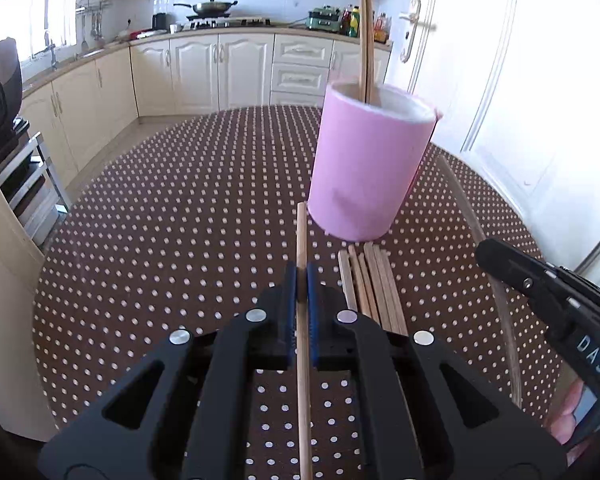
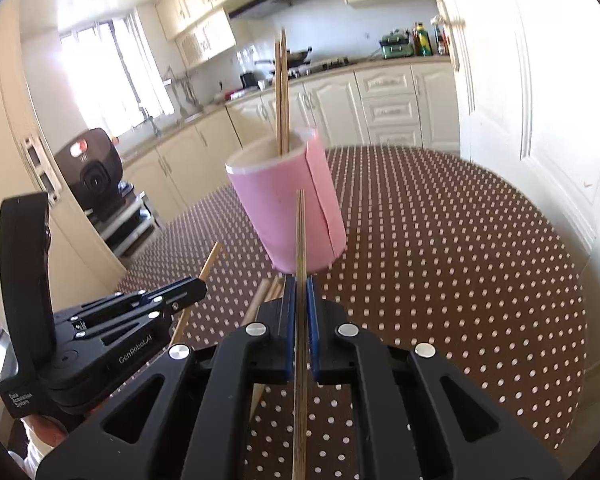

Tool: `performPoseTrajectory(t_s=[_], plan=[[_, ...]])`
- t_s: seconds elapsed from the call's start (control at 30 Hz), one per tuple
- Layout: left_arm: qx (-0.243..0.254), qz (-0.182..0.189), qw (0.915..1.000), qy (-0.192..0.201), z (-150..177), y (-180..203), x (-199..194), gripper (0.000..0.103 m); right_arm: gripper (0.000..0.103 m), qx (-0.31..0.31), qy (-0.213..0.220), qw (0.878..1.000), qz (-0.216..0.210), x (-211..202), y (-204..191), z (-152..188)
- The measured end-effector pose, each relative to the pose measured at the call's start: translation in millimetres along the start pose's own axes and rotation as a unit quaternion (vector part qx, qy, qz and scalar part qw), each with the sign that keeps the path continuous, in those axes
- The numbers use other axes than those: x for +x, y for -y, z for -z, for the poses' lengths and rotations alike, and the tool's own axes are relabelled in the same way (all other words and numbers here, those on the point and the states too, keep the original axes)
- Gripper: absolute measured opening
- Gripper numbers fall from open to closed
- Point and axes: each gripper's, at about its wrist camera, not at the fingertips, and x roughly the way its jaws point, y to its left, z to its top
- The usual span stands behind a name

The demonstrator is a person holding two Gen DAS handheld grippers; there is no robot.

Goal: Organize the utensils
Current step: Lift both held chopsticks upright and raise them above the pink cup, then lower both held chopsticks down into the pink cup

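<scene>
Left gripper (image 1: 301,280) nearest, fingers (image 1: 290,304) pinching one wooden chopstick (image 1: 301,236), tip aimed at base of pink cup (image 1: 364,164). Right gripper (image 2: 301,292) alongside, fingers (image 2: 312,312) clamped on second chopstick (image 2: 300,232), tilted up toward same cup. Just beyond, loose chopstick pile (image 1: 370,284) lying flat on polka-dot table (image 1: 172,208), right at cup's foot. Cup upright, well in from table edge, with chopstick pair (image 1: 367,40) standing inside, poking over rim. Farther back, cream cabinets (image 1: 220,72), stove with pan (image 1: 214,7), white door (image 1: 500,80) at right.
</scene>
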Motion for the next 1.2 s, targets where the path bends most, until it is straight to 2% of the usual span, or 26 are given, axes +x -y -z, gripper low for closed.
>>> performPoseTrajectory(t_s=[0.1,0.2,0.33,0.5,0.83,1.07,1.2], plan=[[0.001,0.019,0.9997,0.014,-6,1,-10,0.005,0.005,0.005,0.024,1.000,-0.004,-8,2,-7],[0.007,0.018,0.9993,0.031,-10,0,-17,0.005,0.005,0.009,0.045,0.999,-0.005,-16,0,-12],[0.003,0.056,0.9973,0.046,-17,2,-28,0.005,0.004,0.010,0.067,0.998,0.006,-24,-1,-17],[0.006,0.073,0.9945,0.075,-28,3,-44,0.005,0.005,0.026,0.095,0.995,0.011,-34,4,-25],[0.016,0.067,0.9896,0.126,-54,18,-63,0.005,0.004,0.017,0.163,0.986,0.024,-51,-2,-49],[0.028,0.075,0.9836,0.162,-71,27,-85,0.005,0.004,0.016,0.227,0.972,0.050,-63,-9,-64],[0.038,0.077,0.9805,0.177,-77,32,-91,0.005,0.004,0.026,0.249,0.967,0.045,-68,-8,-71]])
